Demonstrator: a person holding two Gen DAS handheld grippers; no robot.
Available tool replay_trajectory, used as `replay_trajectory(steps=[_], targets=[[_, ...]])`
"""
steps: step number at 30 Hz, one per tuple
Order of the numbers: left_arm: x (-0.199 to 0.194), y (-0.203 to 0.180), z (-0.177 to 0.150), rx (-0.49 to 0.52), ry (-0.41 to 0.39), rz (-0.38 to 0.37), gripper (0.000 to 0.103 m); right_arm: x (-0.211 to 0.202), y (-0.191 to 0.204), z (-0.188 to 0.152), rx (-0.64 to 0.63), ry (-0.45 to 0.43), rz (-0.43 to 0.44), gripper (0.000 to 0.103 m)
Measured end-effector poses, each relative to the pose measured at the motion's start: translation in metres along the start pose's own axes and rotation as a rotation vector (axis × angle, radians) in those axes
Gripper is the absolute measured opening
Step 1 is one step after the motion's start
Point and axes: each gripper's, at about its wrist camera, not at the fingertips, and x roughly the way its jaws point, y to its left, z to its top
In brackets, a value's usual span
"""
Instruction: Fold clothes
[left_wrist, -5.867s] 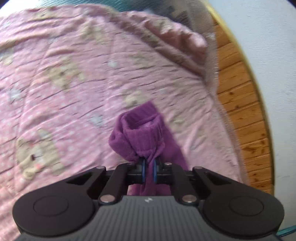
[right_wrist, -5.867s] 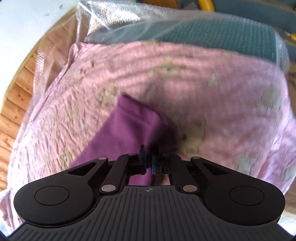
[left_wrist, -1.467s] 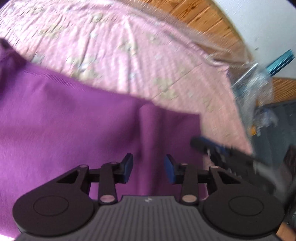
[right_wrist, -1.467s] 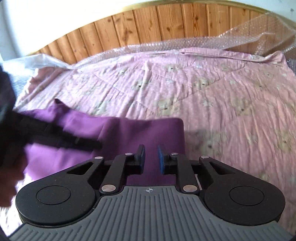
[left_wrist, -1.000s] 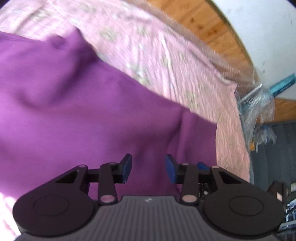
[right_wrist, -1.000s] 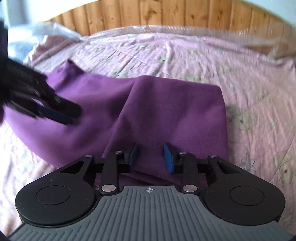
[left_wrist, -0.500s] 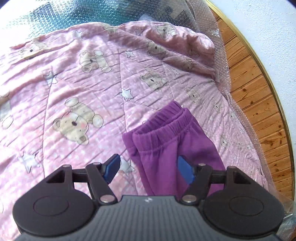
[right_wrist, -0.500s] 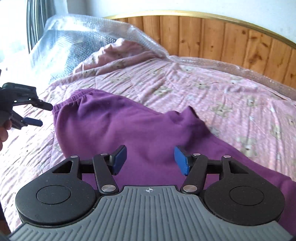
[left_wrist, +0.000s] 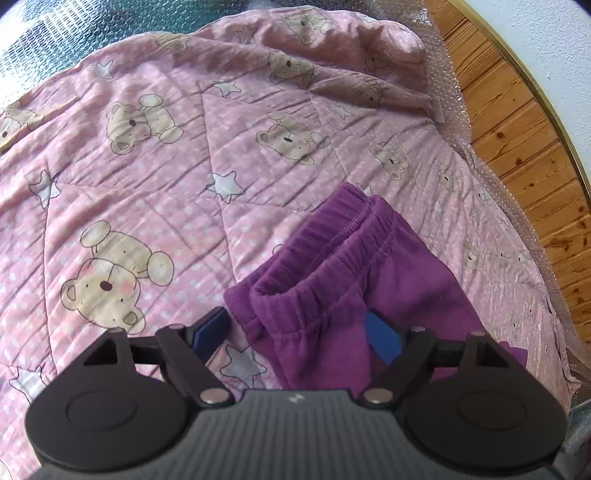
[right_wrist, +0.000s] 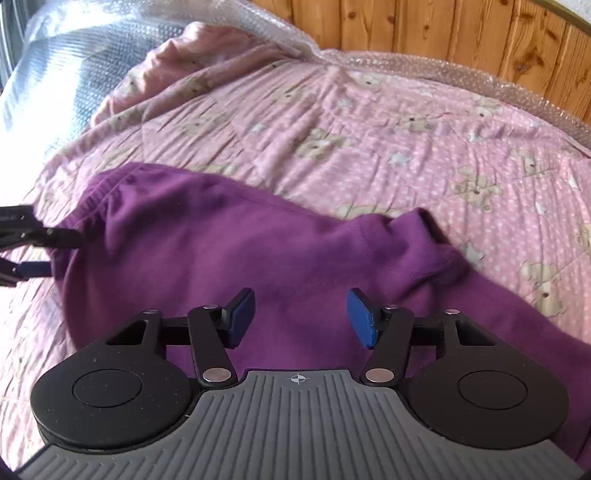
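Purple sweatpants (right_wrist: 229, 243) lie flat on a pink bear-print quilt (right_wrist: 388, 122). Their elastic waistband (left_wrist: 325, 254) shows in the left wrist view, doubled in two layers. My left gripper (left_wrist: 297, 334) is open, jaws wide, straddling the near corner of the waistband without holding it. It also shows at the left edge of the right wrist view (right_wrist: 40, 251). My right gripper (right_wrist: 301, 317) is open and empty, low over the middle of the pants. A bunched fold of the pants (right_wrist: 424, 240) lies to its right.
The quilt (left_wrist: 166, 155) covers a bed wrapped in bubble wrap (right_wrist: 85, 48). A wooden headboard (right_wrist: 424, 29) runs along the back, also seen at the right in the left wrist view (left_wrist: 517, 122). The quilt is bunched at the far corner (left_wrist: 369, 55).
Both grippers released the pants, which were spread flat. In the last half second the left gripper moved closer to the waistband and the right one edged forward over the pants.
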Motion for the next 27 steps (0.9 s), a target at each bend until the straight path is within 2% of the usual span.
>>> replay_trajectory(steps=[1, 3, 4, 6, 7, 8, 10, 11, 13, 14, 16, 19, 20, 23, 24, 25, 26, 27], targets=[[0.001, -0.002, 0.001, 0.007, 0.005, 0.002, 0.086, 0.006, 0.007, -0.007, -0.035, 0.005, -0.009, 0.077], [0.003, -0.005, 0.003, 0.028, 0.017, 0.014, 0.087, 0.006, 0.023, -0.005, -0.071, 0.011, -0.04, 0.074], [0.004, -0.007, 0.003, 0.039, 0.023, 0.02, 0.087, 0.0, 0.029, 0.001, -0.052, -0.006, -0.022, 0.064], [0.006, -0.008, 0.004, 0.048, 0.03, 0.022, 0.087, -0.031, 0.054, 0.01, -0.092, -0.09, 0.069, 0.073], [0.006, -0.007, 0.004, 0.044, 0.032, 0.016, 0.088, -0.041, 0.074, 0.011, -0.165, -0.114, 0.113, 0.082], [0.006, -0.005, 0.006, 0.037, 0.034, 0.004, 0.09, -0.043, 0.097, 0.01, -0.255, -0.119, 0.164, 0.083], [0.006, -0.003, 0.007, 0.027, 0.041, -0.01, 0.09, -0.03, 0.135, 0.004, -0.404, -0.101, 0.207, 0.082], [0.006, -0.002, 0.007, 0.028, 0.044, -0.013, 0.09, -0.022, 0.153, 0.001, -0.475, -0.09, 0.221, 0.077], [0.006, -0.002, 0.008, 0.035, 0.052, -0.018, 0.09, 0.0, 0.175, -0.004, -0.565, -0.049, 0.185, 0.068], [0.006, -0.002, 0.009, 0.043, 0.058, -0.02, 0.09, 0.011, 0.18, -0.005, -0.588, -0.028, 0.159, 0.059], [0.005, 0.001, 0.01, 0.042, 0.066, -0.035, 0.09, 0.02, 0.179, -0.003, -0.58, -0.024, 0.15, 0.054], [0.003, 0.007, 0.01, 0.018, 0.072, -0.066, 0.089, 0.015, 0.164, 0.01, -0.499, -0.033, 0.135, 0.01], [0.002, 0.009, 0.01, 0.002, 0.072, -0.082, 0.089, 0.011, 0.157, 0.015, -0.459, -0.049, 0.136, 0.008], [0.002, 0.013, 0.008, -0.071, 0.074, -0.211, 0.088, 0.0, 0.144, 0.024, -0.375, -0.081, 0.149, 0.007], [0.006, 0.01, 0.006, -0.066, 0.079, -0.22, 0.084, -0.003, 0.141, 0.026, -0.35, -0.077, 0.165, 0.007], [0.009, 0.006, 0.005, -0.061, 0.085, -0.229, 0.064, -0.004, 0.141, 0.026, -0.34, -0.074, 0.179, 0.007], [0.013, 0.003, 0.004, -0.056, 0.09, -0.235, 0.028, -0.005, 0.141, 0.024, -0.341, -0.069, 0.191, 0.007], [0.016, 0.002, 0.003, -0.055, 0.092, -0.212, 0.013, -0.004, 0.141, 0.023, -0.343, -0.057, 0.21, 0.007]])
